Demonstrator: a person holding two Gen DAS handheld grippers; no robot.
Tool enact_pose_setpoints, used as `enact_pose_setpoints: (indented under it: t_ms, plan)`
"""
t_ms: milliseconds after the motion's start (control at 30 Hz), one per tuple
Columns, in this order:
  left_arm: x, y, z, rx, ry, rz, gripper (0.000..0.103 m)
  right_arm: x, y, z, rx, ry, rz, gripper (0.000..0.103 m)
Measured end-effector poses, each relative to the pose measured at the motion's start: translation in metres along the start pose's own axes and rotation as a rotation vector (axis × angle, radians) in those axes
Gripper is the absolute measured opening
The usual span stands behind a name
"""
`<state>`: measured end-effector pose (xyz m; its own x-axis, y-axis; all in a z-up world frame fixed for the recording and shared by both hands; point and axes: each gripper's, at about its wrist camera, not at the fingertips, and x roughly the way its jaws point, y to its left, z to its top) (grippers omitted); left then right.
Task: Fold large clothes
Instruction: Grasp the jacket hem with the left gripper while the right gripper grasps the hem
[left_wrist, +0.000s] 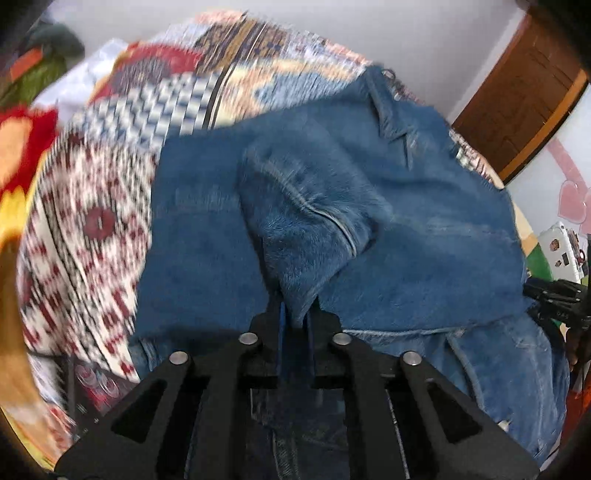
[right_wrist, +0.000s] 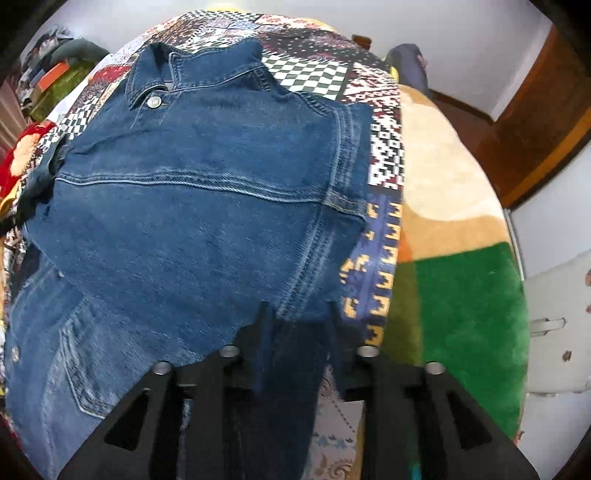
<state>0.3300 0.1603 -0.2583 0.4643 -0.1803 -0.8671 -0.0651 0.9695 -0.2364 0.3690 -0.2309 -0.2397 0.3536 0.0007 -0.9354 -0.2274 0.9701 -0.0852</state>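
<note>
A blue denim jacket (right_wrist: 192, 206) lies on a patterned bedspread (right_wrist: 384, 155), collar at the far end, back side up. My right gripper (right_wrist: 299, 317) is shut on the jacket's near right hem edge, with denim hanging between its fingers. In the left wrist view the jacket (left_wrist: 424, 229) is partly folded, and a bunched sleeve (left_wrist: 306, 221) rises from my left gripper (left_wrist: 295, 314), which is shut on the sleeve's end. The other gripper (left_wrist: 554, 299) shows at the right edge of that view.
The bedspread (left_wrist: 92, 229) covers the bed to the left. A plush tan and green blanket (right_wrist: 454, 258) lies along the bed's right side. A wooden door (left_wrist: 524, 103) stands at the far right. Piled clothes (right_wrist: 62, 74) sit at the far left.
</note>
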Motion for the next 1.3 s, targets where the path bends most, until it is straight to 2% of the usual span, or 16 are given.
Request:
enact_pose_setpoints:
  t_ms: [33,67,133,233,300,433,567,700,833,867,900,967,1067,1167,1300]
  plan:
    - [0.001,0.003,-0.004,-0.010,0.008,0.003,0.016,-0.001,-0.003,-0.001,0.005,-0.005,-0.023,0.063]
    - [0.002,0.007,-0.008,-0.019,0.010,0.001,0.017,-0.002,-0.004,-0.002,0.010,-0.012,-0.035,0.065]
    - [0.000,0.010,-0.010,-0.023,0.008,0.006,0.026,-0.003,-0.009,-0.004,0.024,-0.015,0.003,0.065]
    - [-0.006,0.015,-0.010,-0.014,-0.001,0.056,0.035,-0.003,-0.016,-0.005,0.057,-0.011,0.041,0.065]
    - [-0.005,0.024,-0.013,-0.037,0.004,0.086,0.035,-0.002,-0.019,-0.004,0.083,-0.007,0.066,0.065]
    - [-0.005,0.041,-0.024,-0.088,0.025,0.075,0.035,-0.001,-0.027,-0.006,0.153,0.008,0.158,0.065]
    - [-0.023,0.051,-0.026,-0.074,0.034,0.118,0.036,-0.005,-0.034,0.000,0.182,0.010,0.230,0.066]
    - [-0.049,0.056,-0.009,-0.063,-0.004,0.109,0.046,-0.018,-0.040,0.012,0.199,-0.032,0.256,0.066]
    - [-0.074,0.048,0.015,-0.005,-0.096,0.155,0.070,-0.032,-0.046,0.029,0.207,-0.082,0.278,0.066]
    - [-0.077,0.047,0.023,0.002,-0.118,0.163,0.073,-0.034,-0.049,0.035,0.215,-0.094,0.287,0.066]
    - [-0.076,0.048,0.034,0.001,-0.128,0.165,0.077,-0.036,-0.051,0.038,0.222,-0.102,0.294,0.066]
    - [-0.069,0.054,0.052,-0.011,-0.134,0.167,0.079,-0.039,-0.057,0.048,0.241,-0.116,0.308,0.066]
    - [-0.044,0.066,0.078,-0.018,-0.096,0.183,0.079,-0.034,-0.064,0.064,0.256,-0.120,0.321,0.066]
    - [-0.021,0.078,0.088,-0.052,-0.054,0.182,0.079,-0.022,-0.066,0.076,0.253,-0.110,0.337,0.066]
    - [0.012,0.099,0.098,-0.095,-0.004,0.111,0.079,0.005,-0.070,0.089,0.277,-0.070,0.372,0.066]
